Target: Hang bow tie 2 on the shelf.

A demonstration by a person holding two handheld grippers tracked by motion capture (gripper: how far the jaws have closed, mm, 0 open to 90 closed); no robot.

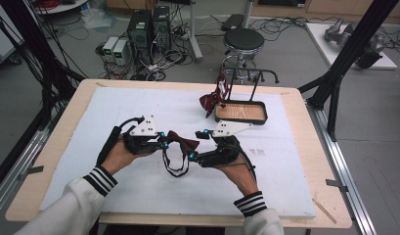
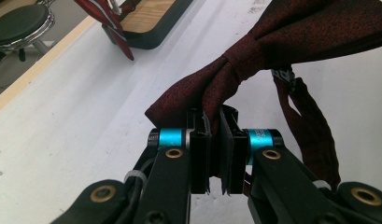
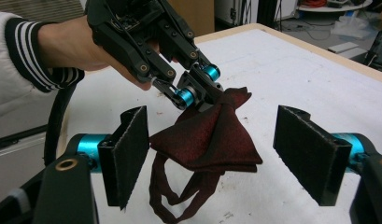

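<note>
**Bow tie held at one wing, free wing between the other jaws**

A dark red bow tie (image 1: 180,141) hung just above the white surface (image 1: 285,186), near the front middle, with its black neck strap (image 1: 175,164) drooping in a loop beneath it. Its long axis ran roughly left to right between the two hands. The left gripper (image 2: 215,140) had its jaws pressed together on one wing of the bow, close to the centre knot (image 2: 244,60), so that wing bunched up between them. The opposite wing pointed toward the right gripper (image 3: 212,149), whose jaws were spread wide with that loose wing lying in the gap, apart from both pads (nothing was pinched there). The right hand (image 1: 236,174) was therefore the one placed to take the free end. Both forearms came in from the near edge, in white sleeves with striped cuffs, the grippers angled inward toward each other. Farther back on the surface stood a small wooden tray (image 1: 240,112) with a rail, a second dark red tie (image 1: 213,98) draped on it.
</note>
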